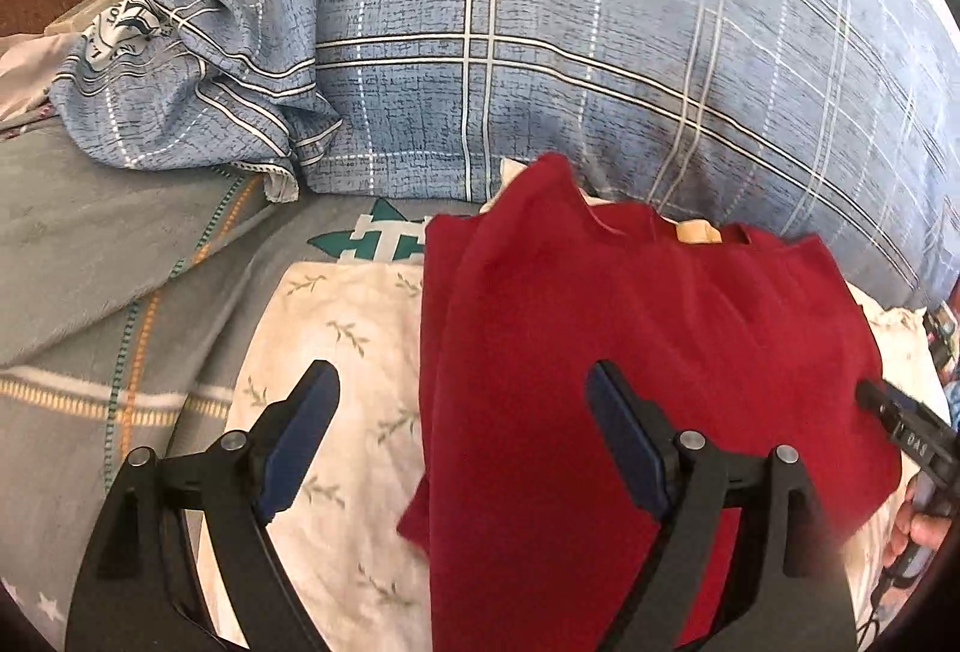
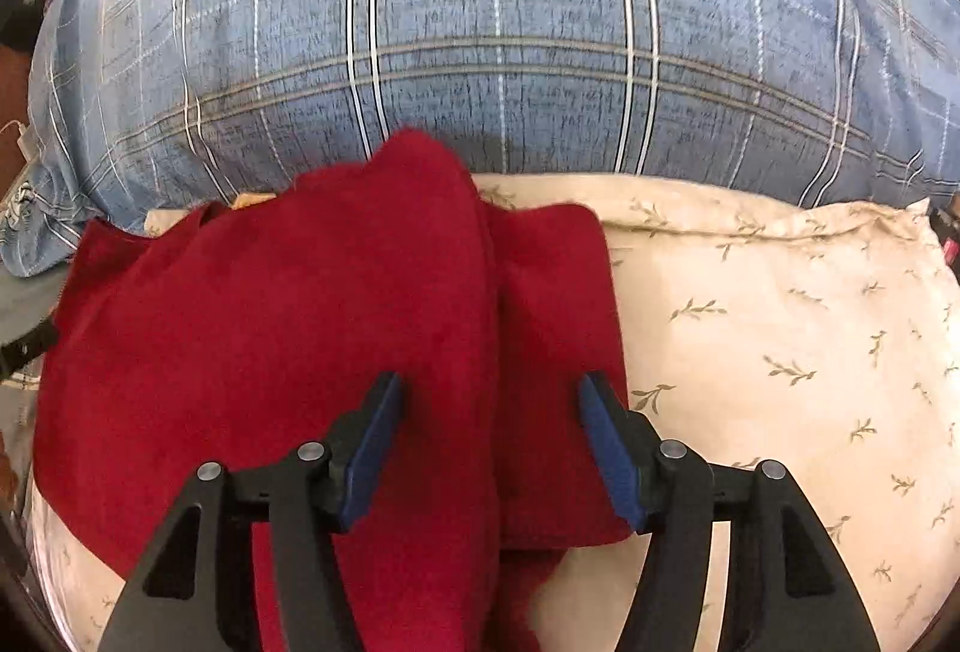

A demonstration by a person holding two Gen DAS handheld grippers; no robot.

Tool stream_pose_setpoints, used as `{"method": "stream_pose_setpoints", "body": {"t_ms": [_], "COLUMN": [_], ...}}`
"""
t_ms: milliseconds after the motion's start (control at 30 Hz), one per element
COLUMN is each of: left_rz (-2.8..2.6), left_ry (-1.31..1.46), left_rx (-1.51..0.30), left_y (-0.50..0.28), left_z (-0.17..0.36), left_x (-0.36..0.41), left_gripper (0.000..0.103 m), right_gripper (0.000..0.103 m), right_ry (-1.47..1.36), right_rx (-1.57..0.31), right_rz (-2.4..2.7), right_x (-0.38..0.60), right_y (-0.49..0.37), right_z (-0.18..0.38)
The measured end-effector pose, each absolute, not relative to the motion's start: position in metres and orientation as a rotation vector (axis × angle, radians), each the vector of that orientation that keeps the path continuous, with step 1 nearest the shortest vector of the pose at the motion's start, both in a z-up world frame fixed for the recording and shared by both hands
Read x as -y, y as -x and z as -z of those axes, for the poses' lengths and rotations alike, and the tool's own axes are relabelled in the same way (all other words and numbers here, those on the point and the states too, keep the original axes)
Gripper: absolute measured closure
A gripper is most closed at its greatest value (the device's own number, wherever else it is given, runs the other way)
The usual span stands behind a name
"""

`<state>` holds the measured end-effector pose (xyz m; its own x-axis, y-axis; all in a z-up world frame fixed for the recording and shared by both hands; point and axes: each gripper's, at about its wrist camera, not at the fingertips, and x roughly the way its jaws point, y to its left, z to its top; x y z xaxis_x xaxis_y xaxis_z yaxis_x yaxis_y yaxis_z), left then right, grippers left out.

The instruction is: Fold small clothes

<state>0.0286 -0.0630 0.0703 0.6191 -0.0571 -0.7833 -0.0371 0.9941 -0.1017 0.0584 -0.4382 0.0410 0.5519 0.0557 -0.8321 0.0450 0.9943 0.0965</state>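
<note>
Both grippers, left gripper (image 1: 462,412) and right gripper (image 2: 489,415), hover with jaws apart over the red shirt (image 2: 270,328), already folded lengthwise on the cream pillow (image 2: 780,328), crosswise fold probably remaining.

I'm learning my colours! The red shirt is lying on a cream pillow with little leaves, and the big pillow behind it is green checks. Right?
Almost. The big pillow behind is blue checks, not green; the right wrist view shows it. The red shirt does lie on the cream pillow with little leaves.

Both the left gripper (image 1: 459,382) and right gripper (image 2: 489,391) angle downward, fingers parted (nothing clamped).
</note>
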Motion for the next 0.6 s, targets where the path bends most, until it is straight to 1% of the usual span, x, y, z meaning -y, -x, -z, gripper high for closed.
{"method": "stream_pose_setpoints", "body": {"t_ms": [100,233,400,433,467,533,600], "left_rz": [0.01,0.009,0.003,0.003,0.002,0.012,0.025], "left_ry": [0.1,0.091,0.122,0.131,0.145,0.166,0.185], "left_rx": [-0.901,-0.898,-0.925,-0.933,-0.942,-0.95,-0.951], "left_y": [-0.02,-0.004,0.003,0.005,0.008,0.012,0.015], "left_z": [-0.071,-0.07,-0.051,-0.048,-0.044,-0.039,-0.034], "left_x": [0.066,0.064,0.054,0.053,0.051,0.049,0.046], "left_gripper": [0.018,0.018,0.018,0.018,0.018,0.018,0.018], "right_gripper": [0.04,0.04,0.042,0.043,0.048,0.056,0.057], "right_ry": [-0.106,-0.124,-0.132,-0.128,-0.114,-0.093,-0.105], "right_rx": [-0.978,-0.921,-0.915,-0.918,-0.917,-0.917,-0.933], "right_rz": [0.025,-0.032,-0.251,-0.282,-0.321,-0.363,-0.415], "right_x": [0.433,0.414,0.363,0.352,0.333,0.306,0.281], "right_y": [-0.059,-0.05,-0.058,-0.062,-0.069,-0.081,-0.094], "right_z": [-0.058,-0.083,-0.088,-0.086,-0.082,-0.075,-0.07]}}
